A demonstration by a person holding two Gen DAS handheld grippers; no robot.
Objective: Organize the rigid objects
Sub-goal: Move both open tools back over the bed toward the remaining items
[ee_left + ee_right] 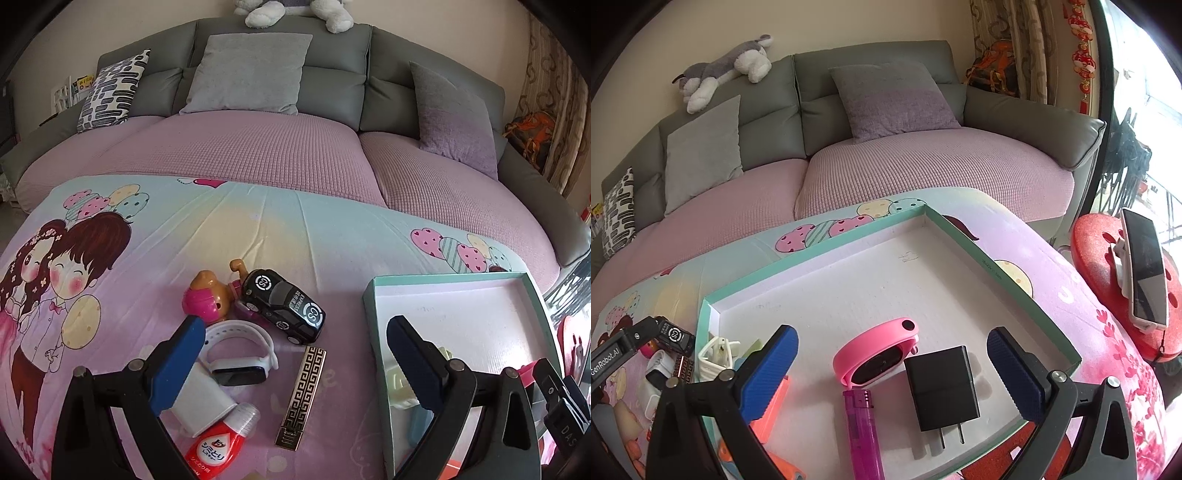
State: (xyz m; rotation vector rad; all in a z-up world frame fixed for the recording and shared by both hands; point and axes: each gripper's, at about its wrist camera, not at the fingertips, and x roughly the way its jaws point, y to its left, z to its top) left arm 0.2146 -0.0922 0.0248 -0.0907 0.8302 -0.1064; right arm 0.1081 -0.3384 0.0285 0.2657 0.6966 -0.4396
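My left gripper is open and empty above loose items on the cartoon cloth: a black toy car, a pink and brown toy figure, a white smartwatch, a gold-patterned lighter, a white adapter and a red bottle. My right gripper is open and empty over the green-rimmed tray. In the tray lie a pink smartwatch, a black charger, a purple lighter, an orange item and a white clip.
A grey sofa with a pink cover and cushions stands behind the table. A red stool with a phone on a stand is at the right. The other gripper's arm shows at the left edge.
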